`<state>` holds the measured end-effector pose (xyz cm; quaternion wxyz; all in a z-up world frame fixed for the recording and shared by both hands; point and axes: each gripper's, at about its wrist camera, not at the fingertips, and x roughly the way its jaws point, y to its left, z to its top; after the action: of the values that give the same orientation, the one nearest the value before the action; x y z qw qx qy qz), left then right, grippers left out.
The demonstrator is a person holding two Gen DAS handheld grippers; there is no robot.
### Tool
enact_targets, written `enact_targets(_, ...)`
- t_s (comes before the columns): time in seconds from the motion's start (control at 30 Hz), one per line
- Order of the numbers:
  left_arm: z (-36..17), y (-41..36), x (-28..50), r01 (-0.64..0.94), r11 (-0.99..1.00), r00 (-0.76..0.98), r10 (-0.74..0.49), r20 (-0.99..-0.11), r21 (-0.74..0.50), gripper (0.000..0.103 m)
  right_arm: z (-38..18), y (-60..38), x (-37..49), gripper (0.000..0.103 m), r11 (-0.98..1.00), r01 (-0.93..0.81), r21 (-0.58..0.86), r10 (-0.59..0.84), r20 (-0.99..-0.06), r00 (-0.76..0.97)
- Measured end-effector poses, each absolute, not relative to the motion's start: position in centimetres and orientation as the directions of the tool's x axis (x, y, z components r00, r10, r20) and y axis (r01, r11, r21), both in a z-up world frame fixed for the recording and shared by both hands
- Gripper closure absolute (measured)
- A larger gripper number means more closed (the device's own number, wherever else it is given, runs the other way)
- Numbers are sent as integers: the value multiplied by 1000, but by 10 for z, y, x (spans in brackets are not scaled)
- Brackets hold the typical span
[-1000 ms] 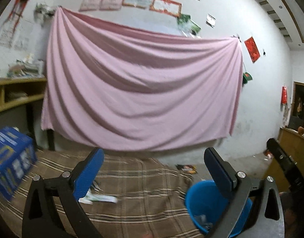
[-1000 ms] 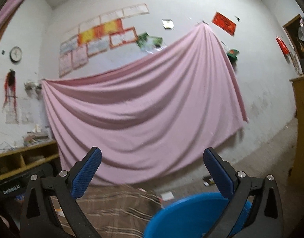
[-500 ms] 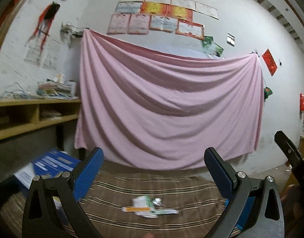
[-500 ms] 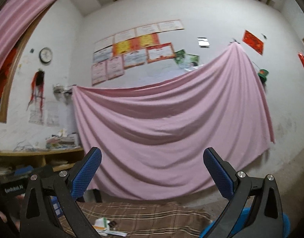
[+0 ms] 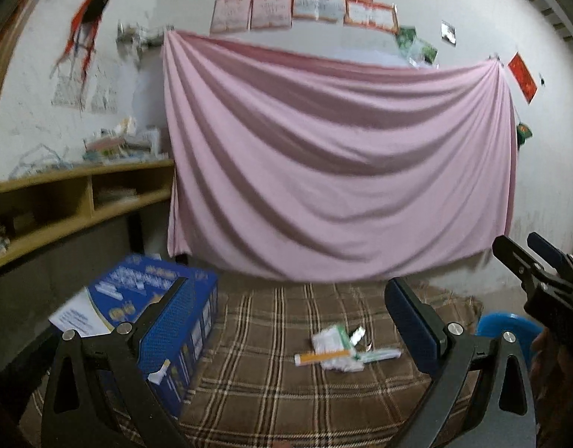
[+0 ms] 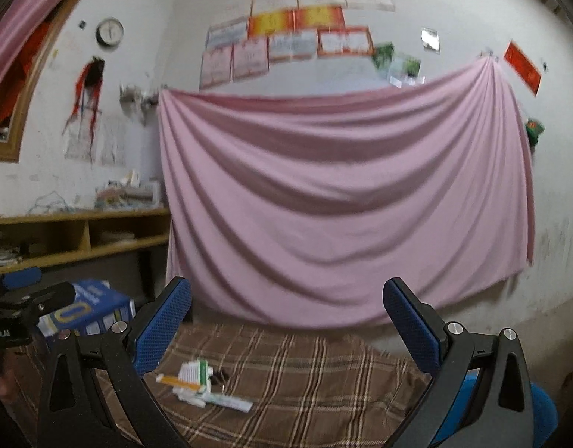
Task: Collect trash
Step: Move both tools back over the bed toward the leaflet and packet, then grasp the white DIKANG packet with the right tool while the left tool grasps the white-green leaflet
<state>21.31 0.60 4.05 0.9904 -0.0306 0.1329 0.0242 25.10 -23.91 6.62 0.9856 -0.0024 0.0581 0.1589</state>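
Observation:
A small heap of trash [image 5: 340, 349], white and green wrappers with an orange strip, lies on the brown plaid cloth [image 5: 271, 388]. The right wrist view shows the same trash [image 6: 200, 380] low and left of centre. My left gripper [image 5: 293, 321] is open, held above and short of the trash, with nothing between its fingers. My right gripper [image 6: 286, 321] is open too and holds nothing. The blue bin [image 5: 506, 330] stands at the cloth's right end; its rim [image 6: 544, 407] shows behind my right finger. Each gripper appears at the edge of the other's view.
A blue printed box [image 5: 163, 313] sits on the left part of the cloth. Wooden shelves [image 5: 73, 201] with papers run along the left wall. A pink sheet [image 5: 338, 171] hangs on the back wall under posters. A hand [image 5: 547, 351] shows at the right edge.
Both views have swung left and tilted down since a second ago. The blue bin has slid out to the right, and the trash and blue box have come into fuller view. Both grippers stayed open.

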Motion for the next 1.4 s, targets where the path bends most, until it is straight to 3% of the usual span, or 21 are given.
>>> enact_targets(0.33,-14,9,270,-23,999,845,3,-535,-31,5,26,-223,306,4,934,-354,38,331,-464,822)
enact_targets(0.4,-23,7,277,1,1000,819,-5,-574,-8,12,15,-216,316,13,925,-378,29,333,-538,774)
enact_targets(0.47,-34,5,287,32,999,783,-15,-621,16,27,3,-210,326,27,911,-413,25,342,-606,718)
enact_targets(0.63,-52,9,309,92,996,713,-77,-697,-15,44,-17,-194,341,35,855,-516,46,391,-711,584)
enact_targets(0.77,-62,7,328,135,991,671,-97,-736,-7,53,-29,-176,346,47,809,-587,-9,370,-768,523)
enact_targets(0.93,-71,1,341,184,982,636,-89,-767,39,57,-42,-158,352,54,754,-655,-52,354,-808,471)
enact_targets(1.0,-74,1,343,193,981,620,-98,-778,30,61,-43,-153,355,61,737,-673,-54,359,-813,458)
enact_targets(1.07,-77,2,346,195,980,613,-101,-783,26,61,-44,-151,358,81,728,-684,-45,366,-818,444)
enact_targets(1.13,-76,2,346,202,979,616,-105,-781,28,61,-45,-152,359,91,723,-690,-33,374,-821,431)
enact_targets(1.4,-76,1,349,225,972,627,-98,-773,59,62,-41,-174,352,97,744,-668,-18,370,-821,435)
